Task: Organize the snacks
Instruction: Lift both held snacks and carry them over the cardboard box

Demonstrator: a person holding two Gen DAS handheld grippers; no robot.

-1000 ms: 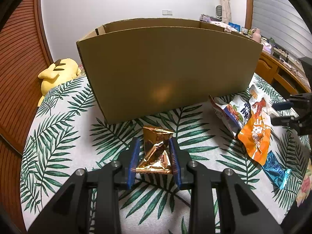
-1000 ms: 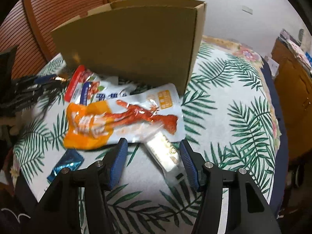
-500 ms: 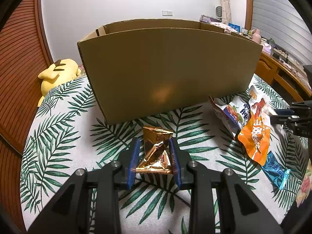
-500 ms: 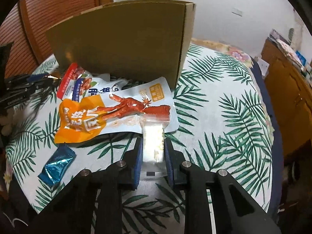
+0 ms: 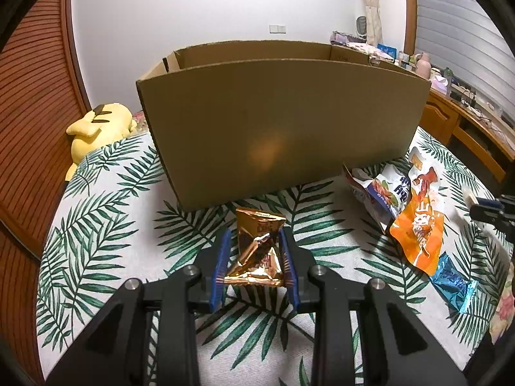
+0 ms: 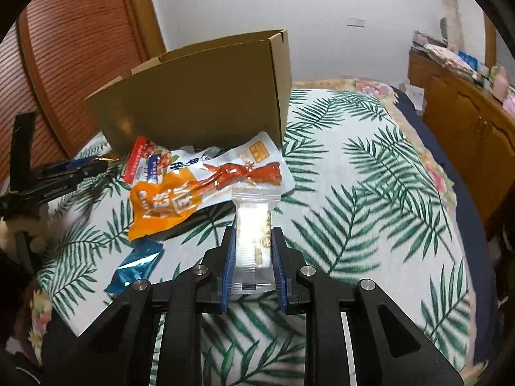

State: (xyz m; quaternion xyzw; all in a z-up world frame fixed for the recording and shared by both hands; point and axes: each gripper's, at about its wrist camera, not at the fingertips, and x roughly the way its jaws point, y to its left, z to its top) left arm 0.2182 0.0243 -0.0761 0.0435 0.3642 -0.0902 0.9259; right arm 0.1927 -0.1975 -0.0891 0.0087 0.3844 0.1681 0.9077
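Note:
My left gripper [image 5: 254,241] is shut on a crinkled gold foil snack bag [image 5: 257,251], just in front of the big open cardboard box [image 5: 280,128]. My right gripper [image 6: 252,234] is shut on a clear-wrapped white snack bar [image 6: 252,234], lifted off the leaf-print cloth. An orange-and-white snack pouch [image 6: 199,189] and a red-white-blue bag [image 6: 154,160] lie by the box's right corner, with a small blue wrapper [image 6: 135,267] nearer. The left gripper [image 6: 96,164] shows at the far left of the right wrist view, the right gripper [image 5: 482,207] at the right edge of the left wrist view.
The leaf-print cloth [image 5: 106,225] covers a bed. A yellow plush toy [image 5: 93,128] lies at the back left. A wooden slatted wall [image 6: 80,48] runs behind the box. A wooden desk [image 5: 466,125] with clutter stands to the right of the bed.
My right gripper shut on the clear-wrapped bar, straightened it between the jaws and lifted it off the cloth. My left gripper kept still with the gold bag.

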